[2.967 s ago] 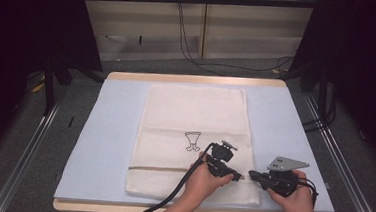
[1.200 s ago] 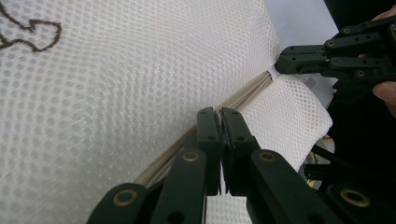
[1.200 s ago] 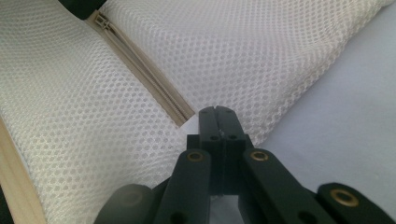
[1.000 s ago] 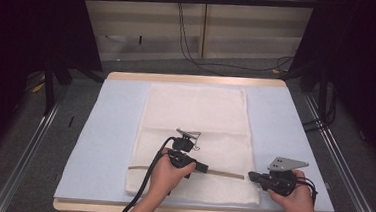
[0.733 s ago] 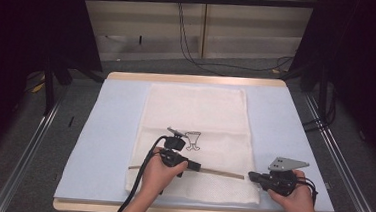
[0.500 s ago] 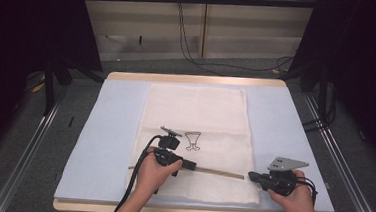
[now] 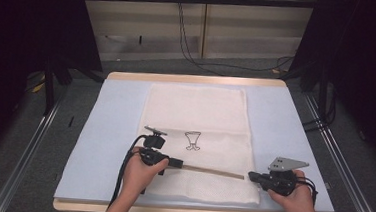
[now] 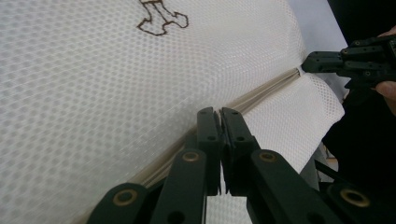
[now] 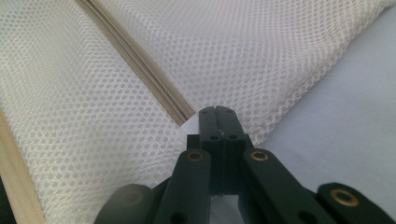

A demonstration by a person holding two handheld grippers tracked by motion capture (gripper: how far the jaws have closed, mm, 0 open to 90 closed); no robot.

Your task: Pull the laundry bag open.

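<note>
A white mesh bag (image 7: 195, 111) with a small brown emblem (image 7: 192, 140) lies flat on the blue mat. A beige zipper (image 7: 211, 171) runs across its near part. My left gripper (image 7: 178, 163) sits on the zipper line left of centre. Its jaws (image 8: 219, 114) are pressed together over the zipper; the pull itself is hidden between them. My right gripper (image 7: 251, 176) is at the zipper's right end, shut on the mesh there (image 9: 217, 111). It also appears in the left gripper view, pinching the zipper's far end (image 8: 308, 62).
The blue mat (image 7: 120, 116) covers a wooden table (image 7: 193, 79). Metal rails run along the floor at left (image 7: 27, 150) and right (image 7: 342, 162). Cables (image 7: 219, 63) lie on the floor behind the table. Dark curtains stand on both sides.
My left gripper has slid leftward along the zipper, away from the right gripper, leaving a longer stretch of beige zipper between them. The right gripper has stayed put.
</note>
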